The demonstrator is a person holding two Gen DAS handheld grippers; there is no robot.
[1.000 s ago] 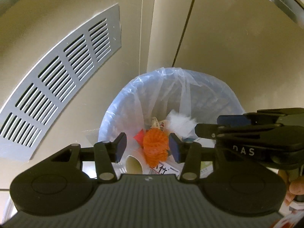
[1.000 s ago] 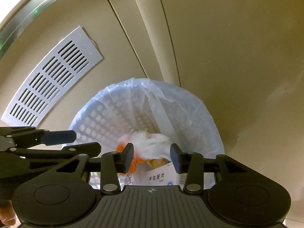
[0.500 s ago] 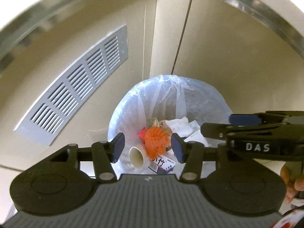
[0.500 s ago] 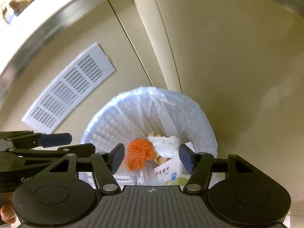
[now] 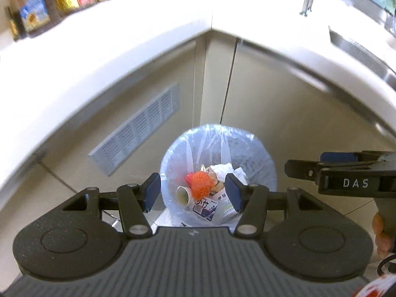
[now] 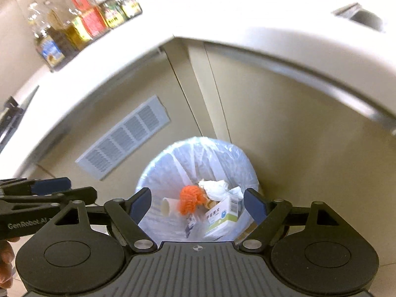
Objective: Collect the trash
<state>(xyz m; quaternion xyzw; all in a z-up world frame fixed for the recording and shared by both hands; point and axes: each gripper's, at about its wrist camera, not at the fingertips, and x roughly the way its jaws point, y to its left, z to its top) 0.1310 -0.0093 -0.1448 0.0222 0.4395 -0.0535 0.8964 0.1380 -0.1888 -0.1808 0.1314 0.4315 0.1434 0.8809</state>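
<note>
Hiding the bin's (image 5: 267, 170) near rim: gripper body.

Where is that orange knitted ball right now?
In both wrist views the orange ball lies in the lined bin below the counter corner, between a paper cup on its left and crumpled white paper on its right.

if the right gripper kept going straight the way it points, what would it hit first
Most likely the trash in the lined bin: the right gripper, fingers open and empty, aims at the orange knitted ball and white box. Depth is unclear.
</note>
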